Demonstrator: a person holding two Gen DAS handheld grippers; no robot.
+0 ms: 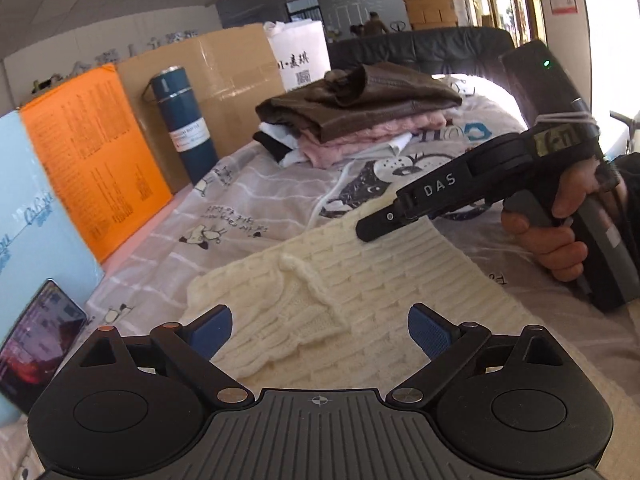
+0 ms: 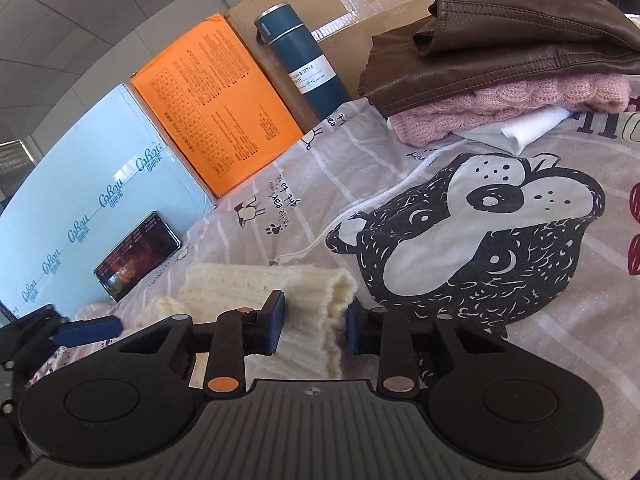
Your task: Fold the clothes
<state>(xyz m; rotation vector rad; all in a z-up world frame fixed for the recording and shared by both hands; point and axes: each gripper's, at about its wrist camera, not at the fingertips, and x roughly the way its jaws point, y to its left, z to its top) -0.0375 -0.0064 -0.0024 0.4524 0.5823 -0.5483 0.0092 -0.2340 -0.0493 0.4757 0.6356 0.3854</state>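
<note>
A cream cable-knit sweater lies folded on the printed bedsheet. My left gripper is open just above the sweater's near edge, touching nothing. My right gripper is partly closed around the sweater's thick folded far edge, with the knit between its blue pads; whether the pads press it is unclear. It also shows in the left wrist view, held in a hand at the right. A stack of folded clothes, brown leather on pink knit on white, sits further back.
Along the left stand a light blue box, an orange box, a cardboard box and a dark teal bottle. A phone leans on the blue box. A dark sofa lies behind.
</note>
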